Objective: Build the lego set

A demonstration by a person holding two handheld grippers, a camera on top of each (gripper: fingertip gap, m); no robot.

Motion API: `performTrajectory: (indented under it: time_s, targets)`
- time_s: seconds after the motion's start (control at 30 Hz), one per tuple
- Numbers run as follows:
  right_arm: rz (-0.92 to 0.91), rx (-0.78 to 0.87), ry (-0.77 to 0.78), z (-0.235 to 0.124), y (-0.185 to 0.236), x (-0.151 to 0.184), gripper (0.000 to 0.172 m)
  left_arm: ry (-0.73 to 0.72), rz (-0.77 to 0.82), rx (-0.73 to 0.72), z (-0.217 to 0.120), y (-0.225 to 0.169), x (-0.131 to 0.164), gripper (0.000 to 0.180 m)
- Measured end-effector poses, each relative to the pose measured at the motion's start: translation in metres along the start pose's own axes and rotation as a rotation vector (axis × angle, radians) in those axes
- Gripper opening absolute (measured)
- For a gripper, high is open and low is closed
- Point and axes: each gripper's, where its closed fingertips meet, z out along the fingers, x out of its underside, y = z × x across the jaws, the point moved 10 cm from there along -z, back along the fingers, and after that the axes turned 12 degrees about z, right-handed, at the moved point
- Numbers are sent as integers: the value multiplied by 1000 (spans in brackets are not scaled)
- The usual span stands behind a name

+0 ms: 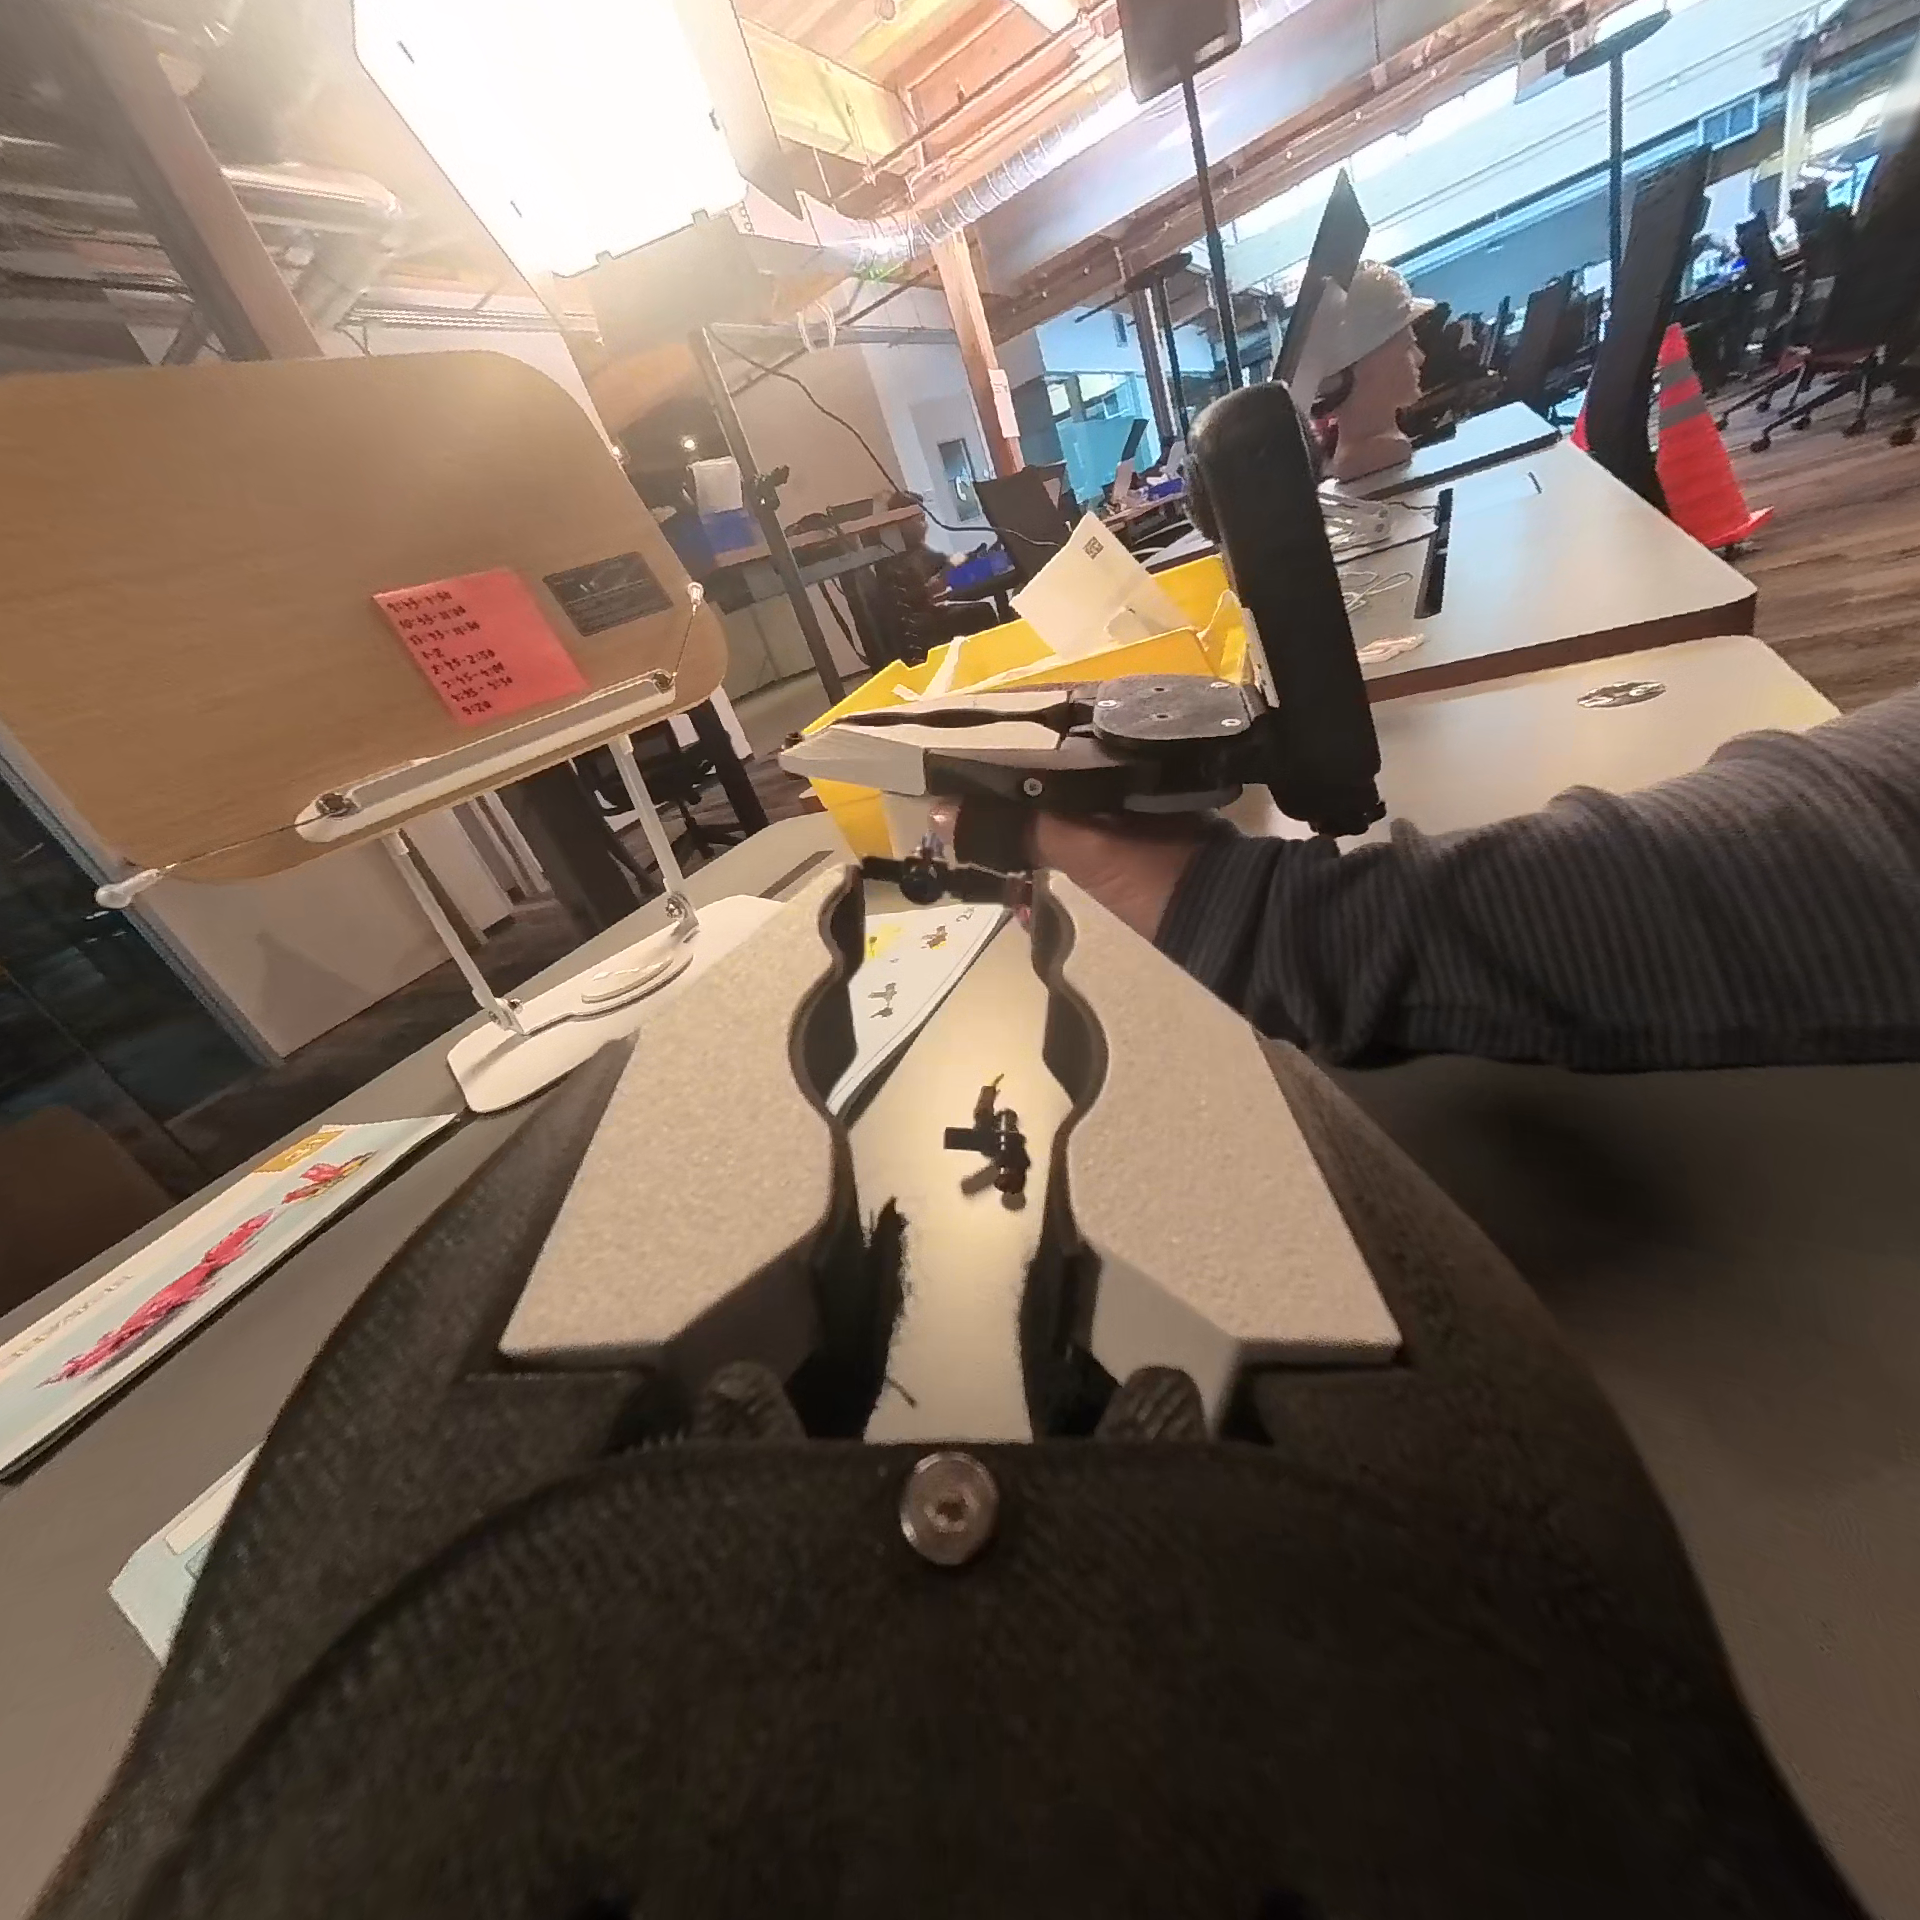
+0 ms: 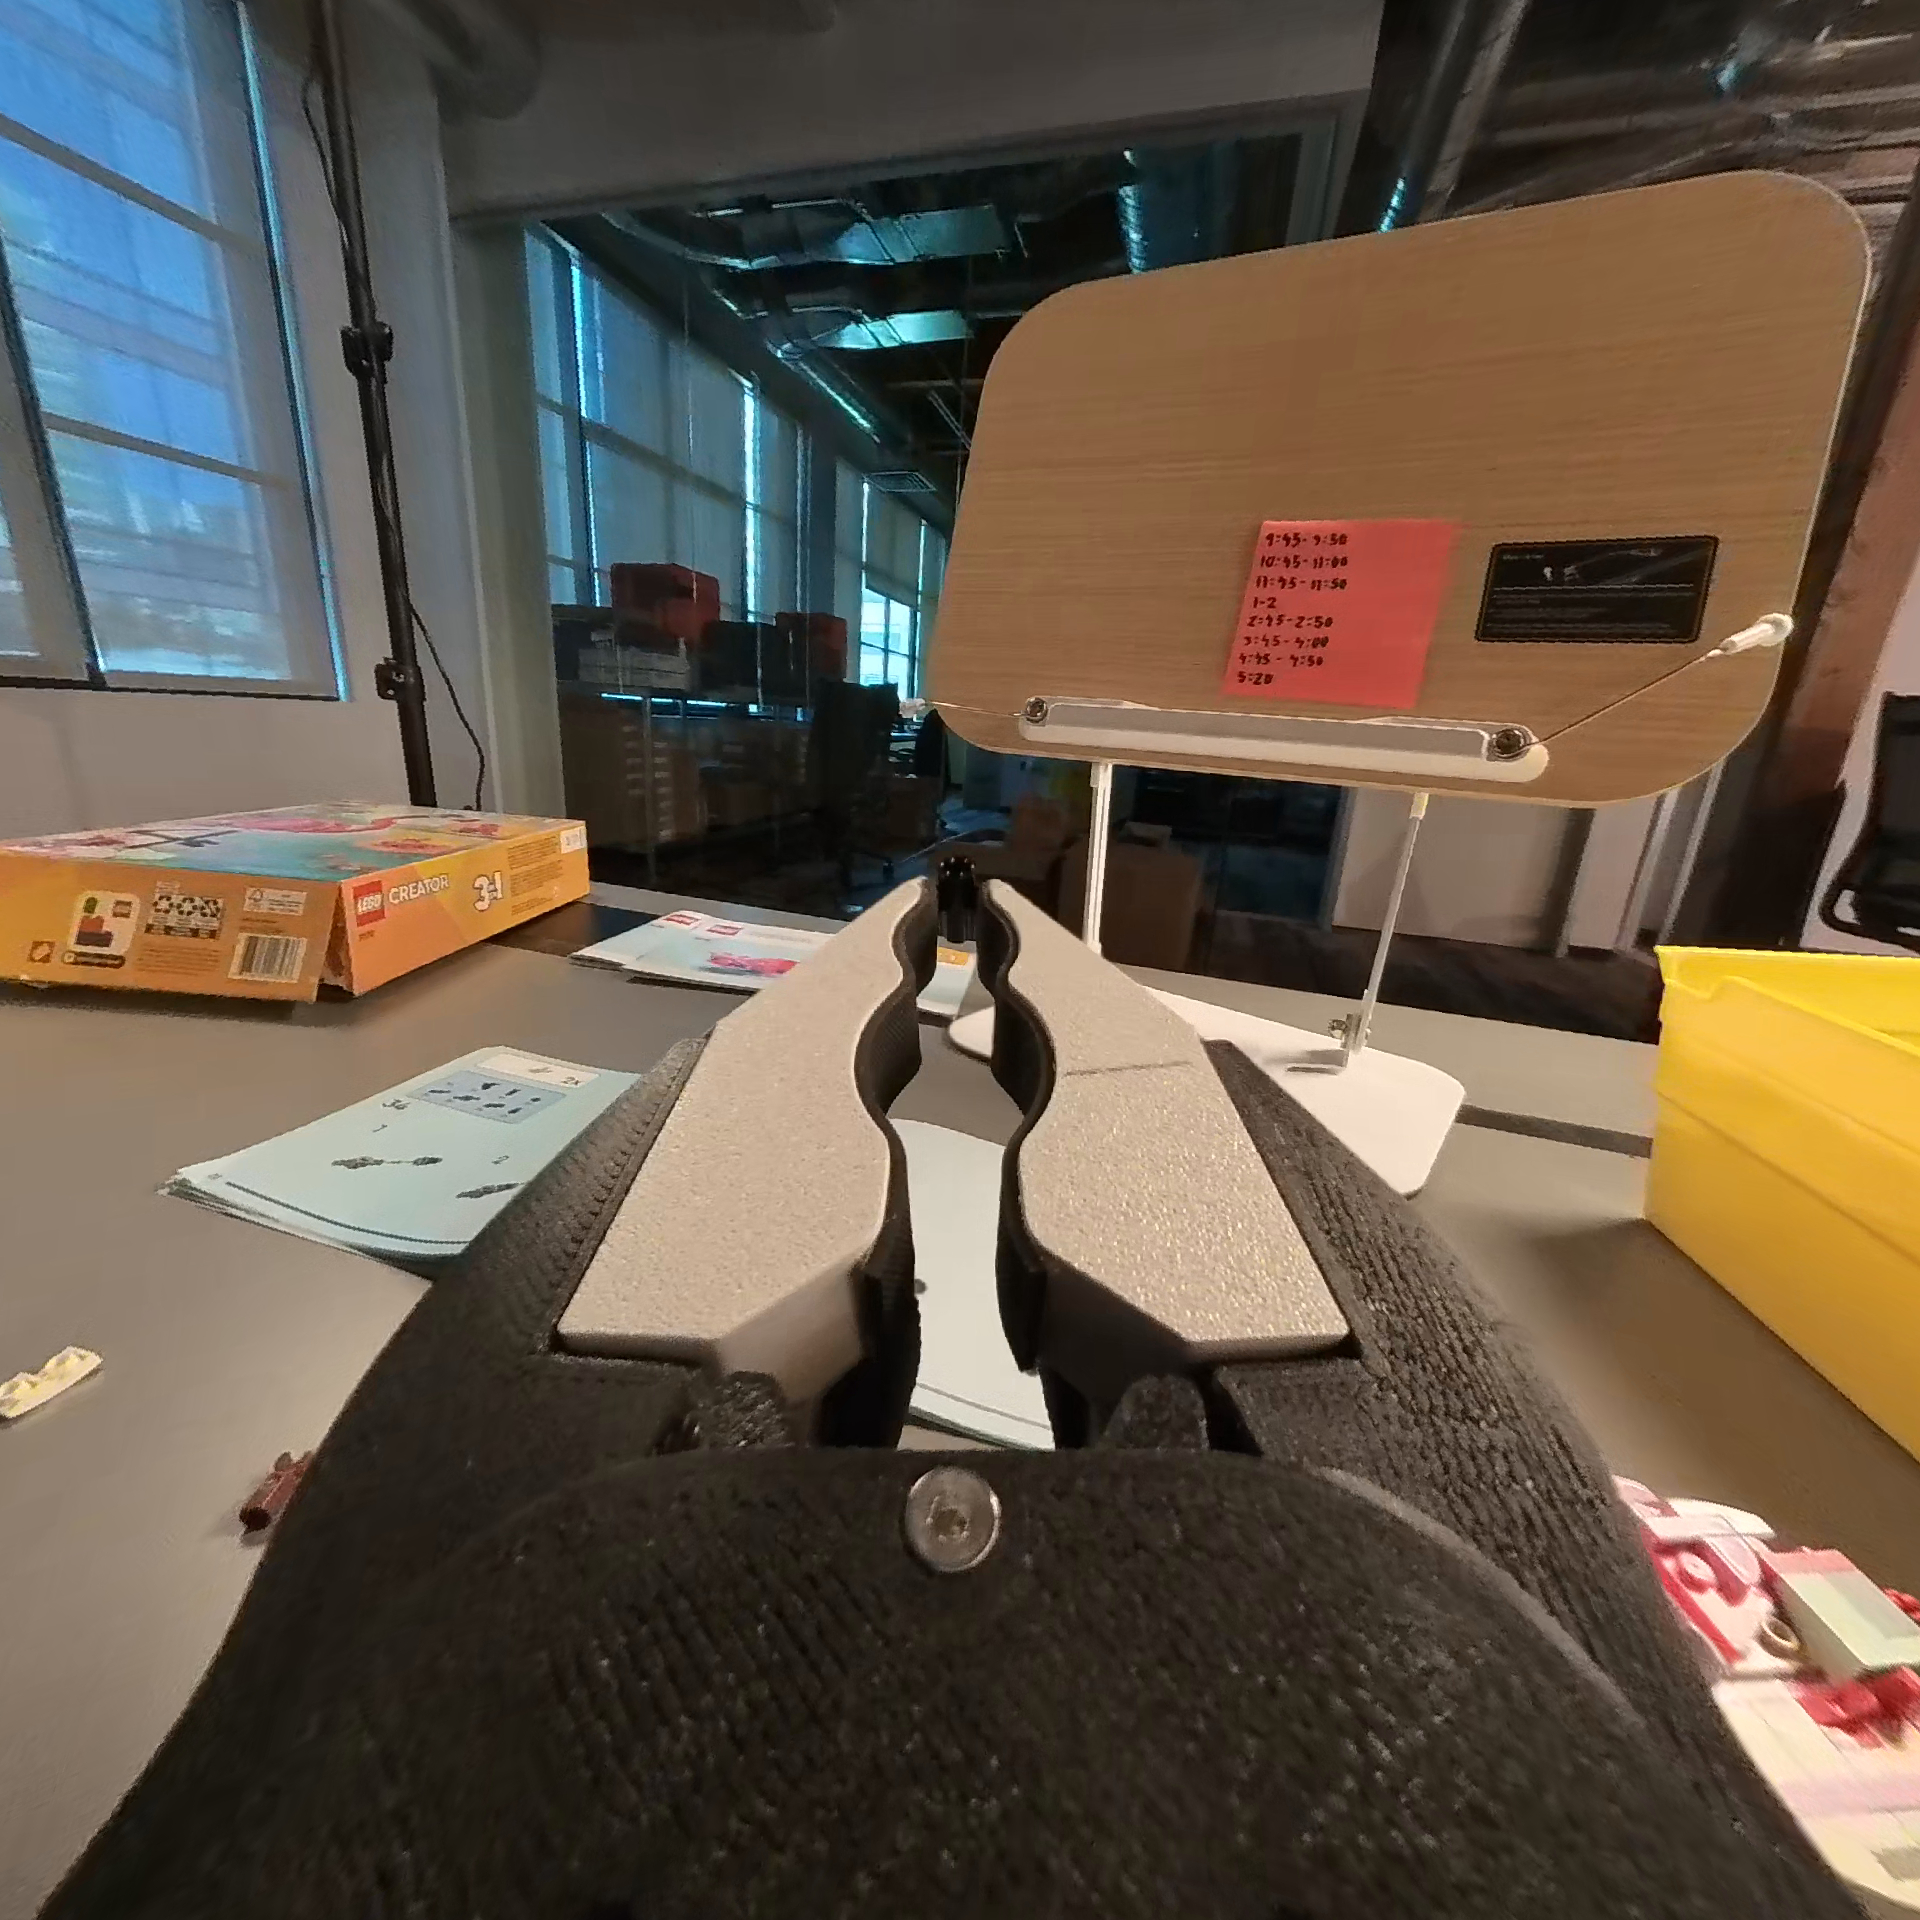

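My left gripper is shut on a thin black brick assembly that spans its two fingertips and is held above the table. Below it, between the fingers, lie another small black brick piece and an open instruction booklet. My right gripper is shut on a small black ribbed cylinder piece, which stands up from the fingertips. The right gripper also shows in the left wrist view, held by a hand just beyond my left fingertips and pointing left.
A wooden book stand with a red note stands on the grey table. A yellow bin is at the right and an orange box at the left. Booklets, loose small bricks and a pink-and-white brick build lie nearby. One gripper's finger ends stand about 15 cm off the other's. It is some 20 cm from my right tips to the pink-and-white brick build.
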Motion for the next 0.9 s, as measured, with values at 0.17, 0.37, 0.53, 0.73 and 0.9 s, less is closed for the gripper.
performTrajectory:
  time_s: [0.17,0.37,0.53,0.73,0.9]
  targets:
    - [9,-32,17,4,0,2,5,0,37,-10,-1,-1,-3,30]
    - [41,4,-15,2,-7,-1,4,8,40,-25,0,0,2,30]
    - [75,27,-18,2,-13,0,5,24,28,-22,3,2,7,30]
    - [76,26,-18,2,-13,0,5,12,49,-18,3,-1,5,30]
    - [85,30,-23,0,-15,-1,5,2,21,-30,3,1,5,30]
